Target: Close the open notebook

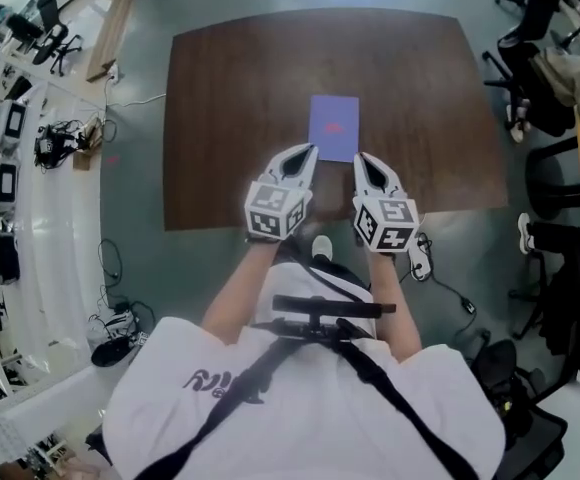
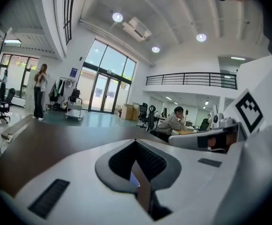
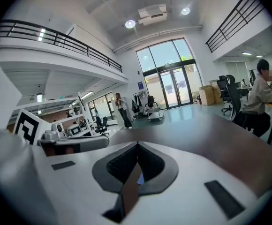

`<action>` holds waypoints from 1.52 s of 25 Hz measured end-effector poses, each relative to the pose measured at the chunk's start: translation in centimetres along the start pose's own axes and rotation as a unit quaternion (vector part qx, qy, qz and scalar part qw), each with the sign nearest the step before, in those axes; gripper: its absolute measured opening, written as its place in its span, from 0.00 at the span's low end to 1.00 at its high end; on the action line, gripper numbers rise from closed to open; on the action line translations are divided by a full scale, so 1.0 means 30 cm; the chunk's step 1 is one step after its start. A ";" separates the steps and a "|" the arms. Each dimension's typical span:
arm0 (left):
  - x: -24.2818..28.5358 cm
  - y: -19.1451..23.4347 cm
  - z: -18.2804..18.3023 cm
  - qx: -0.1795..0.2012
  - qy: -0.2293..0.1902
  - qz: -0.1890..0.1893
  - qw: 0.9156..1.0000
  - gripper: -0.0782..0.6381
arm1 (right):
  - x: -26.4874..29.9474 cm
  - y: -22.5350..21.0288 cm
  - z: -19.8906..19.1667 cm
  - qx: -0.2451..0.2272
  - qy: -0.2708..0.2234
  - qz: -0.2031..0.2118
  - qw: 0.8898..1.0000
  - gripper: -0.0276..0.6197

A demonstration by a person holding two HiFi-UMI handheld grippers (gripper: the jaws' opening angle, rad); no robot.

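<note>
Purple and flat, the notebook [image 1: 333, 126] lies on the brown desk [image 1: 230, 118] just ahead of both jaw tips, roughly midway between them. It shows as a single rectangle with no spread pages, so we judge it already closed. Both the left gripper [image 1: 303, 154] and the right gripper [image 1: 362, 158] have their jaws clenched on nothing, the ribbed pads meeting in each gripper view. Both sit above the desk's near edge, clear of the notebook.

The risks we see from here are small ones. A cover that has only been dropped may spring back up if its spine is stiff. If we came in again with clenched tips pointing forward, they could catch the near edge, skid the notebook across the smooth desk, or lift the cover open.
</note>
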State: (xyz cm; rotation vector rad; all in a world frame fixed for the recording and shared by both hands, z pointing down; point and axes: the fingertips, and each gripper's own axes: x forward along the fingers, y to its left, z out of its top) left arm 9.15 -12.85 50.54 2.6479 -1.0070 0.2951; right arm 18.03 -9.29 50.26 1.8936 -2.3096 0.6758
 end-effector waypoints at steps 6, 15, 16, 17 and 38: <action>-0.108 0.048 0.135 0.041 -0.053 0.016 0.998 0.13 | 0.042 0.116 0.081 -0.015 -0.018 0.009 1.000 0.05; -0.216 0.110 0.282 0.053 -0.100 0.015 0.993 0.13 | 0.067 0.260 0.193 -0.059 -0.041 0.009 0.997 0.05; -0.221 0.120 0.294 0.054 -0.103 0.013 0.993 0.13 | 0.072 0.279 0.202 -0.062 -0.043 0.010 0.997 0.05; -0.226 0.130 0.304 0.056 -0.106 0.012 0.993 0.13 | 0.078 0.300 0.211 -0.065 -0.046 0.011 0.997 0.05; -0.275 0.247 0.292 0.037 -0.110 -0.014 0.993 0.13 | 0.100 0.438 0.249 -0.084 -0.063 -0.015 0.994 0.05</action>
